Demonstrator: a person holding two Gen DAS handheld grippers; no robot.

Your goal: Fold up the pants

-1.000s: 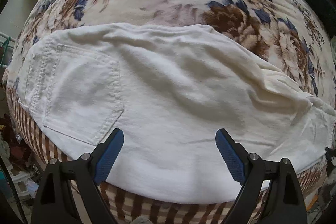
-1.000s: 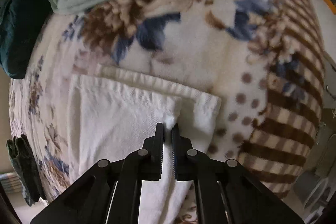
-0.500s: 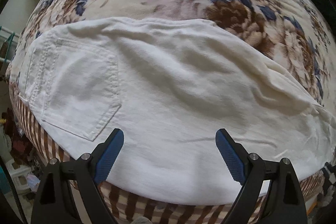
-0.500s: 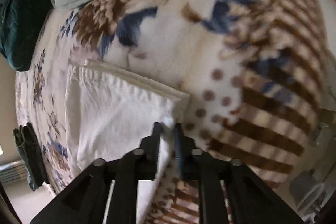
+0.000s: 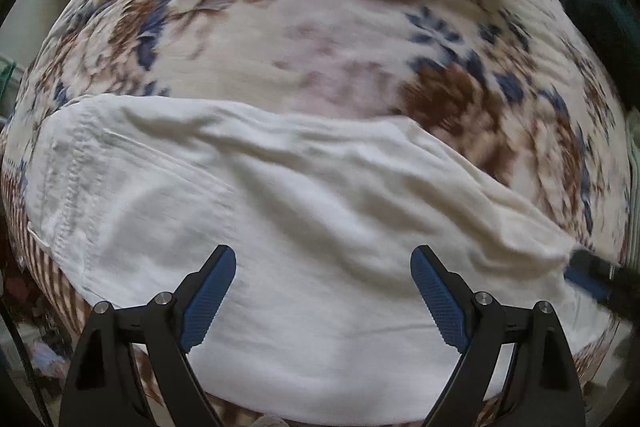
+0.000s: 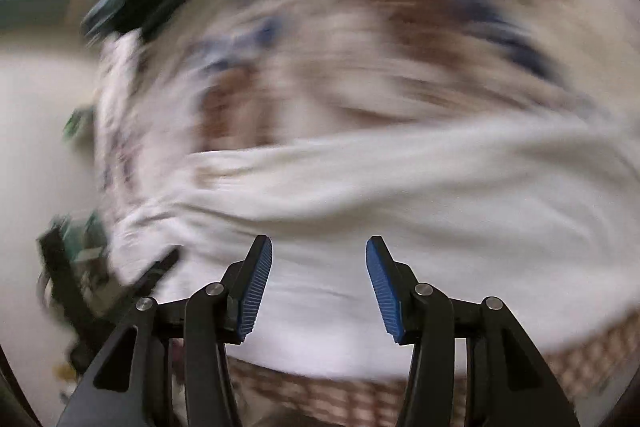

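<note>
White pants (image 5: 312,235) lie flat on floral blanket (image 5: 320,39), folded lengthwise. L gripper (image 5: 323,293) over pants, jaws wide, empty. R gripper (image 6: 319,283) jaws just been opening, nothing between; view blurred, prob. repositioning. Next: grab hem end, fold toward waistband.

No lettering, label, brand mark or number can be read anywhere in either wrist view, whether on the white pants (image 5: 304,227), on the floral blanket (image 5: 320,39) beneath them, or elsewhere.
</note>
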